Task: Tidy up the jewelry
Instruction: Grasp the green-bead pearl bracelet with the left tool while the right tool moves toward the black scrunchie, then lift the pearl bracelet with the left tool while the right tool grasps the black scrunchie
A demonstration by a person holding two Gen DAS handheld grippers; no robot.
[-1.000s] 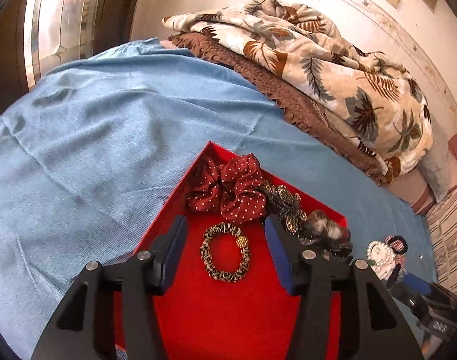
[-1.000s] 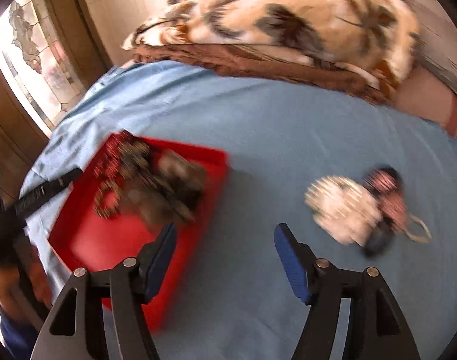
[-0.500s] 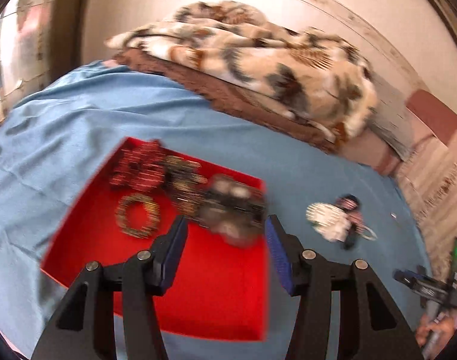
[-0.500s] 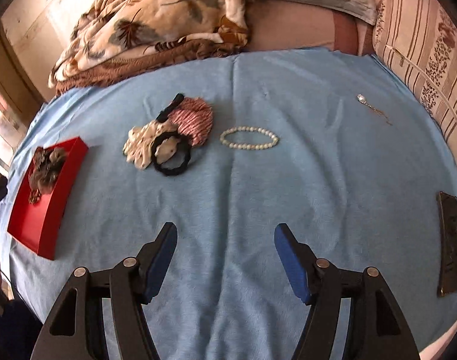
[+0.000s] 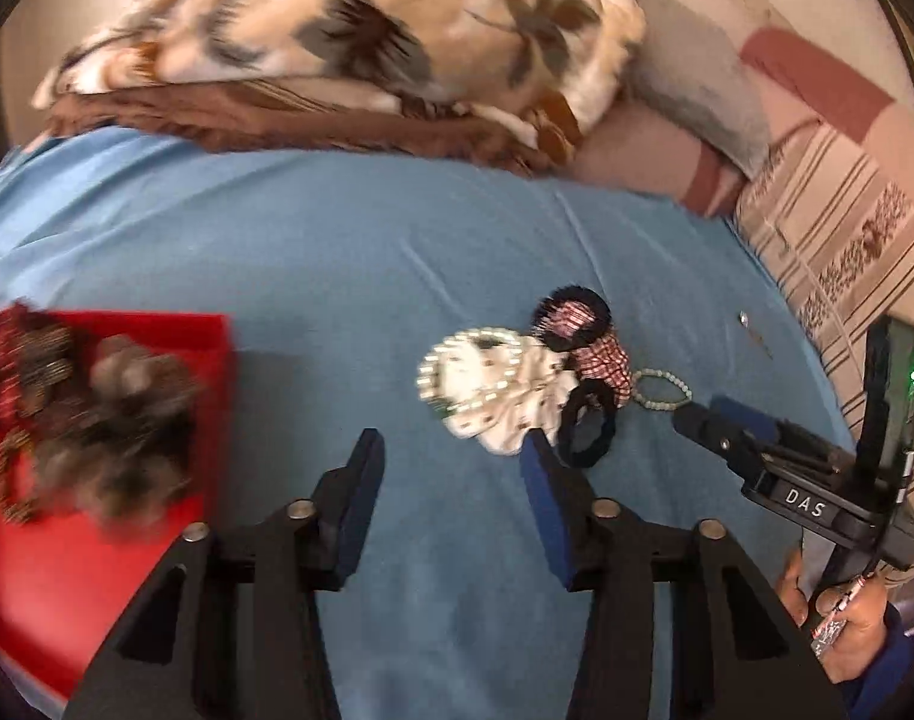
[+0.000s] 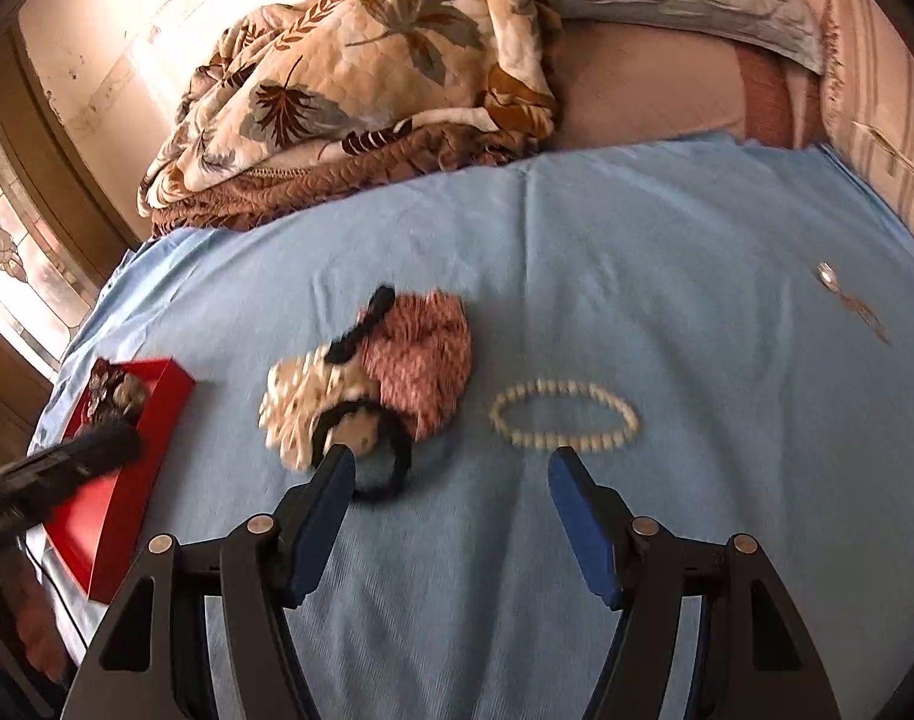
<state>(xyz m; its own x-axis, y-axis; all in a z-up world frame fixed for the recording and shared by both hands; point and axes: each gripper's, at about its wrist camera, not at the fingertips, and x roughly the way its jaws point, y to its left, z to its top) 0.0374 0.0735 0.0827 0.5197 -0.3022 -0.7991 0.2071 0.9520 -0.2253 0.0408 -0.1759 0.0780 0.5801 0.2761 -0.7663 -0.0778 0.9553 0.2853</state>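
From the left wrist, our left gripper hangs empty over the blue bed sheet, jaws closing on nothing, between the red tray and the scrunchie pile; we should reopen before reaching.

From the right wrist, our right gripper stands apart and empty, near the pearl bracelet; we should straddle 1 side of its loop.

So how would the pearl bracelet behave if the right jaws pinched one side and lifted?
The pearl bracelet is a loop of small separate beads, so it would probably hang limp and sag. The round beads look smooth, so it may slip. It looks light on the blue sheet.
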